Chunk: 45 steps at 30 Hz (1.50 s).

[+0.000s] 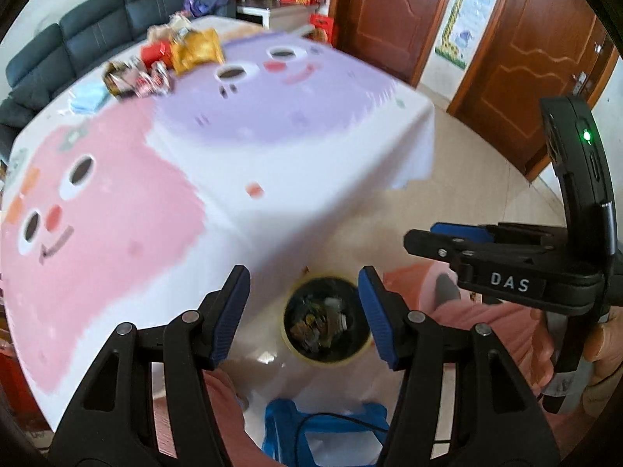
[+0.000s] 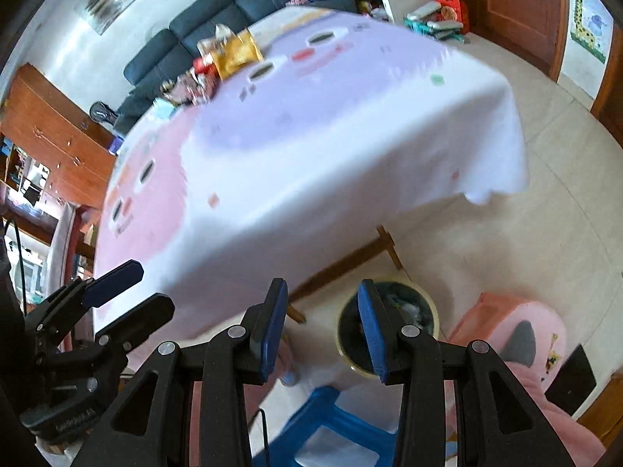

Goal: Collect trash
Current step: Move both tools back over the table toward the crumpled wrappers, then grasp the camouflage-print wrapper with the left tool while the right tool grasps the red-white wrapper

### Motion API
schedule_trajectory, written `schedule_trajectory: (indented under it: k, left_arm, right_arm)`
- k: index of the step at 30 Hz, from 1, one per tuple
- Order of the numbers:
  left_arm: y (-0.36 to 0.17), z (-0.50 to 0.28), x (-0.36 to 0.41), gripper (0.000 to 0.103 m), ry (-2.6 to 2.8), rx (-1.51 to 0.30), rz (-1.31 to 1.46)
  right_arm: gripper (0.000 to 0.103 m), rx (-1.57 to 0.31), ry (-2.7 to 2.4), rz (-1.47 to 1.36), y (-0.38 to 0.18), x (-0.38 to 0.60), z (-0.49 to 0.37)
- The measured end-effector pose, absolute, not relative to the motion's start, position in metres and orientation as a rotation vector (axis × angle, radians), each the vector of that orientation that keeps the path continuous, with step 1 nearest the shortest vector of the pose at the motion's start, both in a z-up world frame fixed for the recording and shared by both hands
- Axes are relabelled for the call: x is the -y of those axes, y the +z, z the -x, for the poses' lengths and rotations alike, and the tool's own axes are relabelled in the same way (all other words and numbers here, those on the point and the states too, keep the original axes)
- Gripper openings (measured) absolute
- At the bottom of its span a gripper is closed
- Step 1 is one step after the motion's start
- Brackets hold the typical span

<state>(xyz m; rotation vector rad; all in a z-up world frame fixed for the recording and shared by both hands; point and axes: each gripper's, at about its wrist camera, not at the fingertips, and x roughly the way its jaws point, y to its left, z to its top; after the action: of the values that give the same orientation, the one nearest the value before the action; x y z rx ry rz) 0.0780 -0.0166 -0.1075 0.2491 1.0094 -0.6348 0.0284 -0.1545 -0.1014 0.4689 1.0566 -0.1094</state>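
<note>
Trash bin (image 1: 326,321) on the floor beside the bench (image 1: 272,148), wrappers inside; more trash pile (image 1: 163,62) at bench's far edge. Left gripper (image 1: 303,315) jaws released, empty, above bin. Right gripper (image 2: 323,327) jaws released, empty

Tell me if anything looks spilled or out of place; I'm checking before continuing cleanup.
Nothing spilled. Wrappers and packets sit heaped at the table's far edge, not yet binned; the trash bin stands upright on the floor.

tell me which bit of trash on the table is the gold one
The crinkled gold foil bag, standing tallest at the far end of the pile. The wrappers beside it are red and dark, with blue face masks nearest the table edge.
</note>
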Motion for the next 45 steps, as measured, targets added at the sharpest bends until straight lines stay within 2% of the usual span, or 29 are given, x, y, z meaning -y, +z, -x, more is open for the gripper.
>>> schedule_trajectory:
  k: [12, 16, 20, 28, 34, 45]
  left_arm:
    - [-0.033, -0.195, -0.051, 0.056, -0.582, -0.92, -0.185]
    - [-0.024, -0.248, -0.068, 0.073, -0.545, -0.906, -0.179]
    - [-0.023, -0.308, -0.08, 0.073, -0.507, -0.921, -0.141]
    - [-0.042, -0.401, -0.079, 0.073, -0.479, -0.977, -0.066]
    - [-0.073, -0.456, -0.07, 0.073, -0.466, -1.094, -0.013]
    - [-0.121, -0.501, -0.054, 0.073, -0.451, -1.223, 0.004]
  right_arm:
    - [0.038, -0.955, -0.062, -0.378, -0.003, 0.129, -0.149]
    - [0.039, -0.942, -0.051, -0.354, 0.015, 0.121, -0.195]
    - [0.039, -0.943, -0.036, -0.332, 0.023, 0.113, -0.243]
    - [0.039, -0.968, 0.0, -0.365, -0.003, 0.105, -0.332]
    - [0.039, -1.004, 0.009, -0.376, -0.036, 0.105, -0.367]
    - [0.039, -1.058, 0.042, -0.374, -0.073, 0.1, -0.396]
